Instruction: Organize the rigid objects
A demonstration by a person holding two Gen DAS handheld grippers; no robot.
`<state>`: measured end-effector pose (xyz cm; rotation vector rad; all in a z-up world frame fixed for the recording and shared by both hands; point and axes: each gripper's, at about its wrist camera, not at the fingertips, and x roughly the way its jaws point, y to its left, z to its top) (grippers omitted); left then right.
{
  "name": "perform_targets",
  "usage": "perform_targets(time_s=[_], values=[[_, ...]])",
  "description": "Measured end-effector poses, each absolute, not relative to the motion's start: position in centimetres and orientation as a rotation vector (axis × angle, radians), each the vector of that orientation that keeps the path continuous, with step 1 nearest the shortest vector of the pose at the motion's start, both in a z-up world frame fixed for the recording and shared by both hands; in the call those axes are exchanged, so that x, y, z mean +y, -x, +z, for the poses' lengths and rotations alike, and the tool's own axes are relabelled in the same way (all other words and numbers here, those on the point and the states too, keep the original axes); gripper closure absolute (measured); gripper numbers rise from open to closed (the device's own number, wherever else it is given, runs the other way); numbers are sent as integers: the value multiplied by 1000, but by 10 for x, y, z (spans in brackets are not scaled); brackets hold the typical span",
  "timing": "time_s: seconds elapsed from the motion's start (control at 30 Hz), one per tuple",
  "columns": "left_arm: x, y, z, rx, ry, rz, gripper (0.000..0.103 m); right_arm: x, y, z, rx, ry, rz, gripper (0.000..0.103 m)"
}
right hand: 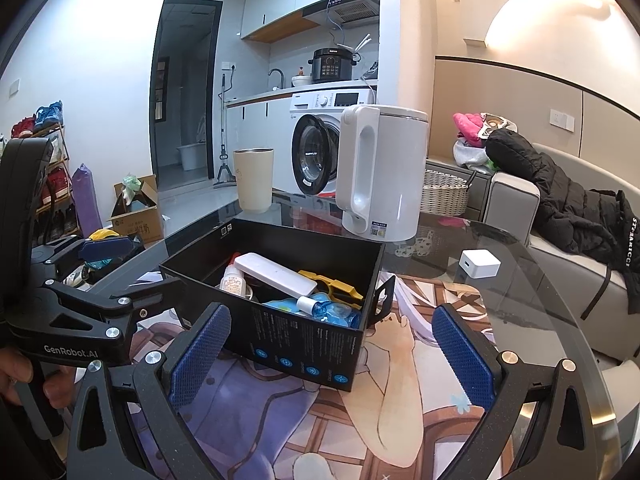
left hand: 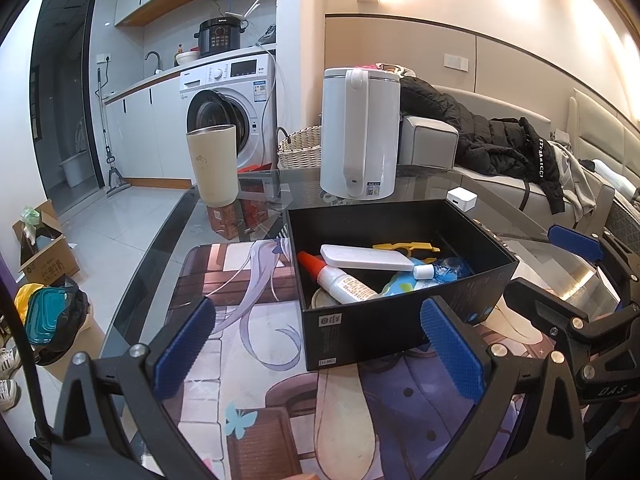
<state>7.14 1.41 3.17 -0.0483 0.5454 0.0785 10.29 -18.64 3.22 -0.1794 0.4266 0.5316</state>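
On the worktop (left hand: pixel 160 236), a black box (left hand: pixel 384 320) holding a glue bottle (left hand: pixel 340 278) and a white case (left hand: pixel 366 258) is seen, with the left claw (left hand: pixel 320 348) and right claw (right hand: pixel 332 356) both held apart, empty.

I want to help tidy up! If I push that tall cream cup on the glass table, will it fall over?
Probably, if pushed high up: the cream cup is tall with a narrow base. It stands on smooth glass table, so a low push may just slide it. It looks stiff, with a metal-looking rim, so it shouldn't squash.
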Motion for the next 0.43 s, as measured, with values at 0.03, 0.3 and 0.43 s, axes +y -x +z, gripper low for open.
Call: perform_targets(time_s=[0.03, 0.3, 0.43], values=[[14, -72, 32, 545, 48, 79, 0, -186, -103, 32, 426, 179, 531, 1], [12, -74, 31, 544, 49, 72, 0, -185, -104, 33, 424, 180, 532, 1], [12, -77, 30, 545, 54, 67, 0, -185, -105, 33, 422, 180, 532, 1]])
